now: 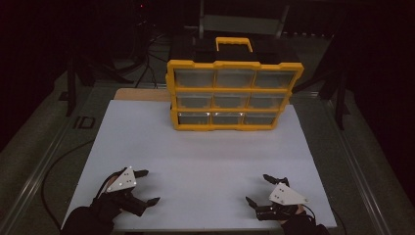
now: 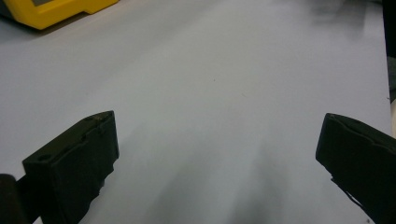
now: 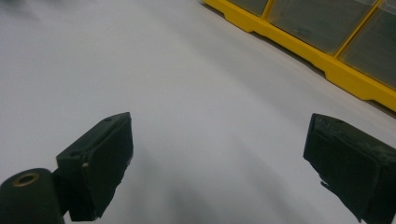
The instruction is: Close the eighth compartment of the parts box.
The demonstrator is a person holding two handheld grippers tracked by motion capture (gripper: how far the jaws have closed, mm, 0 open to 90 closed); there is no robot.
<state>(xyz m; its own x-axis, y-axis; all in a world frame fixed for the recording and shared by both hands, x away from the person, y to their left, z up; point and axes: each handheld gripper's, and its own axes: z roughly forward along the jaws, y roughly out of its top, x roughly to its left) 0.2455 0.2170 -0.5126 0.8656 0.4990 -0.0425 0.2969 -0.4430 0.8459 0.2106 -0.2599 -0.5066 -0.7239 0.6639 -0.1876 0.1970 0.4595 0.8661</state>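
1. The left gripper (image 1: pixel 147 186) rested at the near left of the white desk (image 1: pixel 205 152), its fingers released and wide apart, grasping nothing. In the left gripper view the bare desk surface lay between the two black fingers (image 2: pixel 74 168).

2. The right gripper (image 1: pixel 259 188) sat at the near right in the same condition: fingers spread, nothing between them. The right gripper view confirmed this, showing one finger (image 3: pixel 98 158) on either side of open white surface.

3. The yellow drawer organiser (image 1: pixel 234 94) stood upright at the far middle of the desk, well apart from both grippers, its three rows of clear-fronted drawers facing the person.

4. Judgement: the step in hand appeared to be the approach to the organiser. To do it well, both grippers should travel forward level, keep the fingers spread until they straddle a drawer front or a side wall, and let one gripper steady the frame so that it does not slide or tip when a drawer is pulled.

5. Differences between views: the high view alone showed the carry handle (image 1: pixel 234 44) and the full drawer grid. The right gripper view showed the lower yellow rail (image 3: pixel 299 51) close enough to judge the drawer fronts; the left gripper view caught merely a yellow corner (image 2: pixel 56 11).
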